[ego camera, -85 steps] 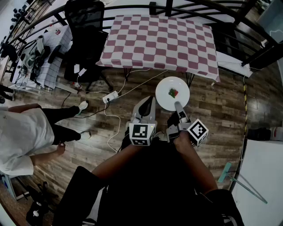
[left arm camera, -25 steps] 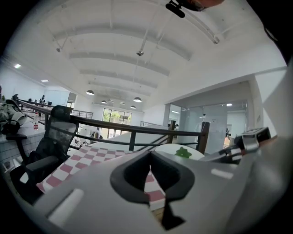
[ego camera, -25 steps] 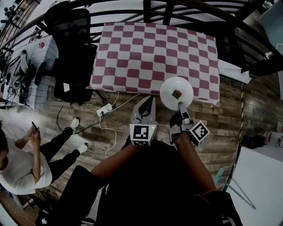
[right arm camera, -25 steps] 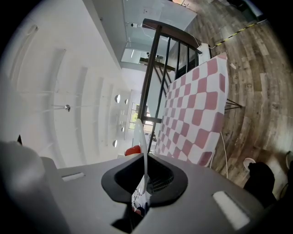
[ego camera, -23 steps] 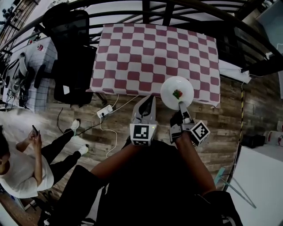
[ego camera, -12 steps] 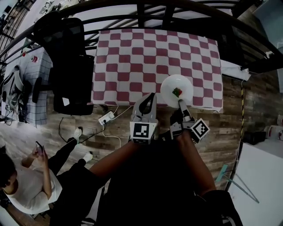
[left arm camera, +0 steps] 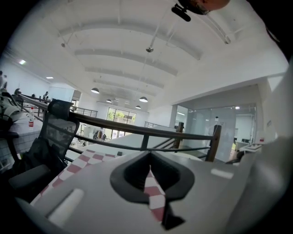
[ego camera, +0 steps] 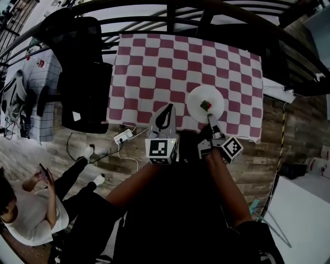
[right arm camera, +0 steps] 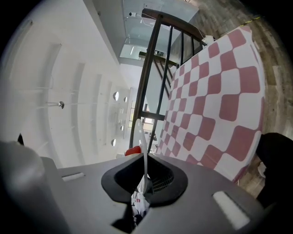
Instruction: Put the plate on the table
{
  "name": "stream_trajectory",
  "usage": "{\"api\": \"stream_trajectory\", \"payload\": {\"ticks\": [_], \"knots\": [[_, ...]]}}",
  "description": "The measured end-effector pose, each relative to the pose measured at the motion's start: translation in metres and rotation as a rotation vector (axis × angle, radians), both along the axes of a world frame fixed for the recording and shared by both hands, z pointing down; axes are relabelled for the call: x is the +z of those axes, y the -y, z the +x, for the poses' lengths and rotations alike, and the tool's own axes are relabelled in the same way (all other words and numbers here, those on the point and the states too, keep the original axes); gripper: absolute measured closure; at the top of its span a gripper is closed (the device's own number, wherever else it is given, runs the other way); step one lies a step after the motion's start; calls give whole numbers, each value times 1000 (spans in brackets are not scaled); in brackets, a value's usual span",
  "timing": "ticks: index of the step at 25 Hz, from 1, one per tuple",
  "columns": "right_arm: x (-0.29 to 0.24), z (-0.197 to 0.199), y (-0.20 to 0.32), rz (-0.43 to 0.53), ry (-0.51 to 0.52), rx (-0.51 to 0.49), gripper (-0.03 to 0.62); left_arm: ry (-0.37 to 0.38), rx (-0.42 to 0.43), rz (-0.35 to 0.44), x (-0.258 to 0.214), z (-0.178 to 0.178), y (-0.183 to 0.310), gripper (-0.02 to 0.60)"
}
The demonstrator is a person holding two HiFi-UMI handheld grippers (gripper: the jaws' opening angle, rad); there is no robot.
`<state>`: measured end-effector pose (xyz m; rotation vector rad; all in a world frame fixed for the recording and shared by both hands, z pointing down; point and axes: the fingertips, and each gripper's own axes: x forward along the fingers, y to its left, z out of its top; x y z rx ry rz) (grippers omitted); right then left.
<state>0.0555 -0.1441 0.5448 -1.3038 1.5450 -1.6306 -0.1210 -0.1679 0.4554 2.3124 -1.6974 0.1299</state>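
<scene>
A round white plate (ego camera: 205, 103) with a small red and green bit of food on it hangs over the near right part of the table with the red-and-white checked cloth (ego camera: 170, 67). My right gripper (ego camera: 209, 117) is shut on the plate's near rim. In the right gripper view the plate (right arm camera: 141, 137) shows edge-on as a thin white blade between the jaws, with the food's red just behind it. My left gripper (ego camera: 165, 114) hovers over the table's near edge, to the left of the plate, jaws together and empty; the checked cloth (left arm camera: 151, 189) shows through its slot.
A black office chair (ego camera: 82, 72) stands at the table's left. A dark metal railing (ego camera: 206, 15) runs behind the table. A power strip and cables (ego camera: 124, 137) lie on the wooden floor. A seated person (ego camera: 31, 206) is at lower left, near a white desk (ego camera: 304, 216) corner at lower right.
Both grippers and the plate have moved forward: the plate was over the floor by the table's edge, now it is above the cloth. The seated person has shifted at lower left.
</scene>
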Motion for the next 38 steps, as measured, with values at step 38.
{"api": "stream_trajectory", "payload": {"ticks": [38], "knots": [[179,0,165,2,35,-231,577,124,-43,-102,58,29,155,571]]}}
